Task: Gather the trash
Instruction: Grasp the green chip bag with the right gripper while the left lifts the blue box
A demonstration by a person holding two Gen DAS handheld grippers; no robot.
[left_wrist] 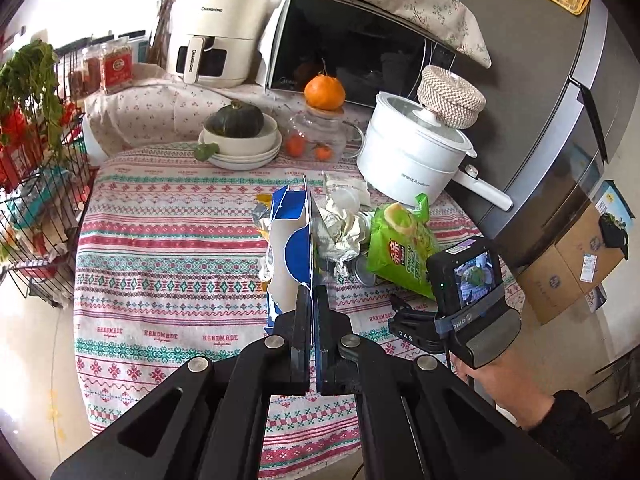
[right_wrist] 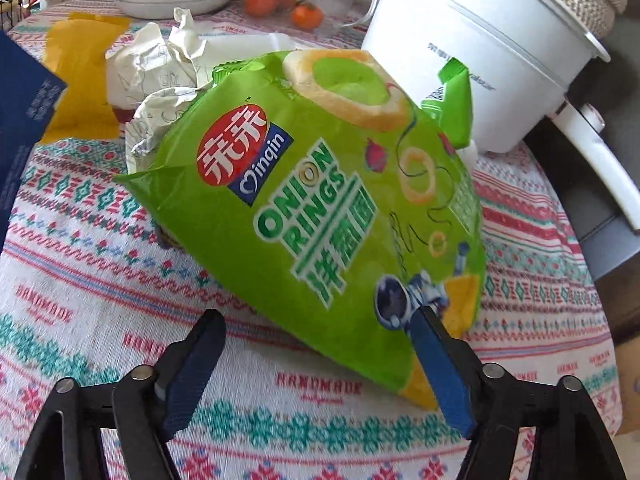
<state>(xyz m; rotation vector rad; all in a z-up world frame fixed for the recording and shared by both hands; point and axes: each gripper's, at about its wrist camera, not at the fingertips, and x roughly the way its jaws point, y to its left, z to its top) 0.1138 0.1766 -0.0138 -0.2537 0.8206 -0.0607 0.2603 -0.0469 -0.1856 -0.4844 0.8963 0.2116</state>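
My left gripper (left_wrist: 310,292) is shut on a flattened blue and white carton (left_wrist: 294,240), held upright above the table; the carton's edge shows in the right wrist view (right_wrist: 24,120). My right gripper (right_wrist: 320,320) is open, its jaws on either side of the near end of a green onion rings bag (right_wrist: 320,184), whose corner lies against the right finger. The bag also shows in the left wrist view (left_wrist: 400,240). Crumpled white paper (right_wrist: 160,76) and a yellow wrapper (right_wrist: 80,80) lie behind the bag. A small can (left_wrist: 364,274) lies by the bag.
The table has a patterned cloth (left_wrist: 160,260). A white electric pot (left_wrist: 416,152) stands at the back right, stacked bowls with a squash (left_wrist: 240,136) and a glass jar with oranges (left_wrist: 316,140) at the back. A wire rack (left_wrist: 36,184) stands left, a fridge (left_wrist: 560,100) right.
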